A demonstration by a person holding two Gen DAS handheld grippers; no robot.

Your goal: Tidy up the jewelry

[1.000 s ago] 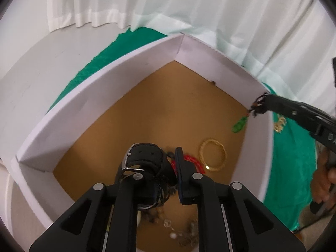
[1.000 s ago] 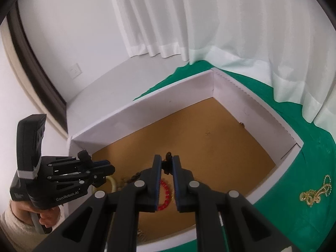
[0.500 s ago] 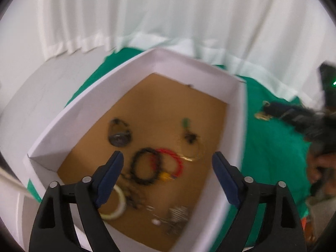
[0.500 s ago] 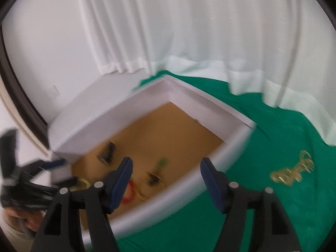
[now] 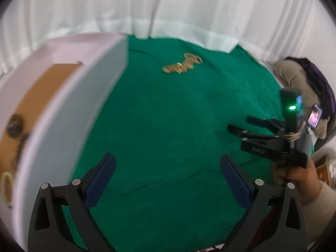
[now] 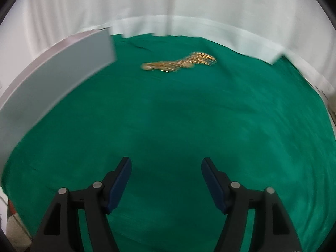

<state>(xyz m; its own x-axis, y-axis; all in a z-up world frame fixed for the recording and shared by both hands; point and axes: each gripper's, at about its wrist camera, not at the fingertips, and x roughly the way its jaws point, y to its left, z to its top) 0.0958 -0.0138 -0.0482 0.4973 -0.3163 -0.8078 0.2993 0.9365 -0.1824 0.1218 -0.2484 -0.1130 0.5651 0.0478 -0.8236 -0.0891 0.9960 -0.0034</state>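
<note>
A gold chain necklace (image 5: 182, 66) lies bunched on the green cloth (image 5: 172, 126), far from both grippers; it also shows in the right wrist view (image 6: 179, 63). My left gripper (image 5: 167, 163) is open and empty above the cloth, just right of the white box (image 5: 69, 113). My right gripper (image 6: 166, 168) is open and empty over bare cloth; it shows in the left wrist view (image 5: 241, 126) at the right. Inside the box, a dark watch (image 5: 13, 125) and a pale bangle (image 5: 6, 180) show at the left edge.
The white box wall (image 6: 54, 84) stands at the left. White curtains (image 6: 168, 4) hang behind the cloth. A seated person (image 5: 304, 88) with a phone is at the far right.
Both grippers opened and dropped their pieces, the watch and the green pendant, into the box. Both then swung right, away from the box, toward the gold necklace on the cloth.
</note>
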